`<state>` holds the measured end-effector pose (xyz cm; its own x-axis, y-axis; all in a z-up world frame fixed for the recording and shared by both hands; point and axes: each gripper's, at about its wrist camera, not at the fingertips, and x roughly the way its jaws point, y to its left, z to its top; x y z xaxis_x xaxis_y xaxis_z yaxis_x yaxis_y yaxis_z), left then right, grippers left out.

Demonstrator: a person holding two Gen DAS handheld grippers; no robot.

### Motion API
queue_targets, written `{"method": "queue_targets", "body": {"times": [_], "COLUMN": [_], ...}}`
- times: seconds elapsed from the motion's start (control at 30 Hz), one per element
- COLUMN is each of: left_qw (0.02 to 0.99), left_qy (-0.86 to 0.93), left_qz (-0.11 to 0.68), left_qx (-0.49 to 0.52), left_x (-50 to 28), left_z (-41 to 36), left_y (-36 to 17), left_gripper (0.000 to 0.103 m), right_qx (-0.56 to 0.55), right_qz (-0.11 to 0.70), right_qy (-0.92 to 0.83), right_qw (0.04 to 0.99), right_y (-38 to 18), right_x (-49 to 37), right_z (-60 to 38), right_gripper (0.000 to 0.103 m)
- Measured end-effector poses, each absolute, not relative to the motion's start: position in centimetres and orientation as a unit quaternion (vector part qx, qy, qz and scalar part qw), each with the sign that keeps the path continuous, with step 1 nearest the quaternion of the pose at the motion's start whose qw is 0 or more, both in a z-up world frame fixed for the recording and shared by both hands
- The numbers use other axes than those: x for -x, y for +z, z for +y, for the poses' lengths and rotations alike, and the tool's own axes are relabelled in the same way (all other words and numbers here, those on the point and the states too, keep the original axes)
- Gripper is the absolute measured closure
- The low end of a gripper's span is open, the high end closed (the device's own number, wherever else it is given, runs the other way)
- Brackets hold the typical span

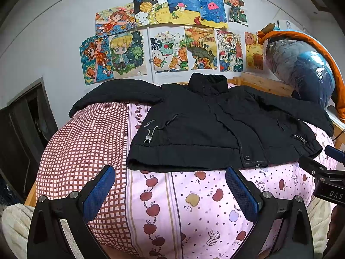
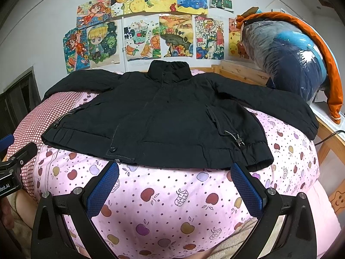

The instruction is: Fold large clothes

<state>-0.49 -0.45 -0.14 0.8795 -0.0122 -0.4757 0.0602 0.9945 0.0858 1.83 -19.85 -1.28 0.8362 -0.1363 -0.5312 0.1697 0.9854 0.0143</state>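
A black jacket (image 1: 202, 125) (image 2: 168, 118) lies flat and face up on the bed, collar toward the wall, both sleeves spread out sideways. Its hem faces me. In the left wrist view my left gripper (image 1: 170, 172) is open, its blue pads hovering just in front of the hem with nothing between them. In the right wrist view my right gripper (image 2: 174, 168) is open too, at the hem's right half, empty. The right gripper's body (image 1: 327, 177) shows at the right edge of the left wrist view, and the left gripper's body (image 2: 10, 170) at the left edge of the right one.
The bed has a pink apple-print sheet (image 1: 194, 205) (image 2: 163, 205) and a red checked cover (image 1: 82, 151) on the left. A plastic-wrapped bundle with orange cloth (image 1: 301, 64) (image 2: 286, 60) sits at the back right by a wooden bed rail (image 2: 237, 71). Drawings cover the wall (image 1: 168, 32).
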Motion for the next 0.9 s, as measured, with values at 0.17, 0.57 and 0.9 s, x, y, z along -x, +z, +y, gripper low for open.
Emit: {"method": "queue_targets", "body": {"times": [0.17, 0.57, 0.9], "left_qw": [0.968, 0.966, 0.957], "left_qy": [-0.019, -0.018, -0.019], "left_qz": [0.246, 0.253, 0.28], "left_qx": [-0.05, -0.057, -0.069], "left_x": [0.6, 0.3, -1.8], "left_z": [-0.6, -1.1, -2.0], "left_y": [-0.3, -0.8, -1.1], "left_gripper": [0.0, 0.0, 0.0], "right_qx": [-0.032, -0.036, -0.053], "right_qz": [0.275, 0.278, 0.289], "right_qy": [-0.081, -0.079, -0.088], "right_qw": [0.957, 0.957, 0.952], "right_y": [-1.5, -1.9, -2.4], "right_x": [-1.8, -2.0, -3.8], "right_z": [-19.9, -20.2, -21.4], "right_gripper": [0.001, 0.001, 0.001]}}
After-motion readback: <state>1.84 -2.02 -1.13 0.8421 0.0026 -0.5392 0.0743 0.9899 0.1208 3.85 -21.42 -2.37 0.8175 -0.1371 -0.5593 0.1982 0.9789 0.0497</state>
